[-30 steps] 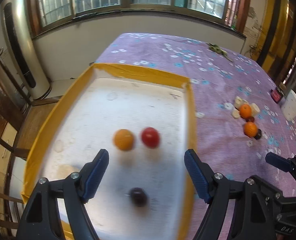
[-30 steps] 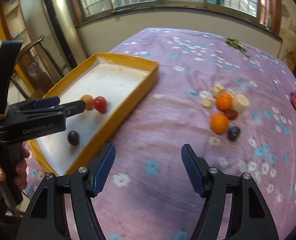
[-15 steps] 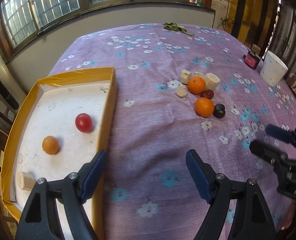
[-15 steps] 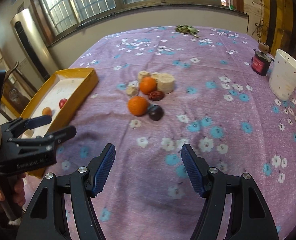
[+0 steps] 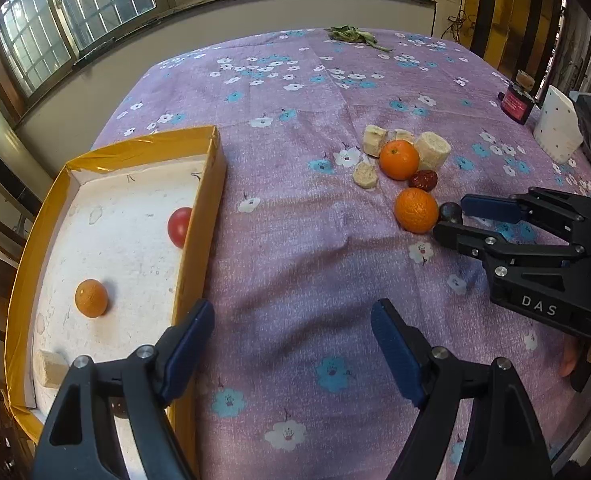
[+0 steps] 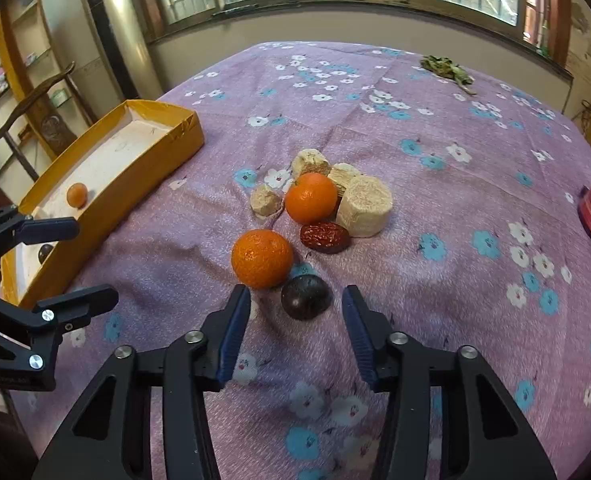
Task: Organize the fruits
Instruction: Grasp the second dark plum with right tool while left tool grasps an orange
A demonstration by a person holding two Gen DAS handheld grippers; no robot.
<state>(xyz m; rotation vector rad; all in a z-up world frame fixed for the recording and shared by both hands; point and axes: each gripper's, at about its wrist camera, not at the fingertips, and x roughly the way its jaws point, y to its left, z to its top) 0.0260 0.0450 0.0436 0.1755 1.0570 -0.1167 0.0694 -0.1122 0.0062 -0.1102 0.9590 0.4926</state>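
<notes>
A pile of fruit lies on the purple flowered cloth: two oranges [image 6: 262, 258] [image 6: 310, 198], a dark plum [image 6: 306, 296], a red date [image 6: 324, 237] and several pale banana chunks [image 6: 363, 205]. My right gripper [image 6: 296, 328] is open, its fingertips on either side of the plum, just short of it. A yellow tray [image 5: 199, 216] at the left holds a red tomato [image 5: 180, 226], a small orange [image 5: 90, 298], a pale chunk [image 5: 51, 367] and a dark plum [image 6: 45, 253]. My left gripper [image 5: 291, 350] is open and empty over the cloth beside the tray.
A white dotted cup [image 5: 557, 130] and a small red jar [image 5: 517, 100] stand at the table's right side. Green leaves [image 5: 351, 34] lie at the far edge. Wooden chairs [image 6: 35, 120] stand beyond the tray.
My left gripper has swung right, from over the tray to the cloth beside it. My right gripper has moved forward and down to the fruit pile and now flanks the dark plum.
</notes>
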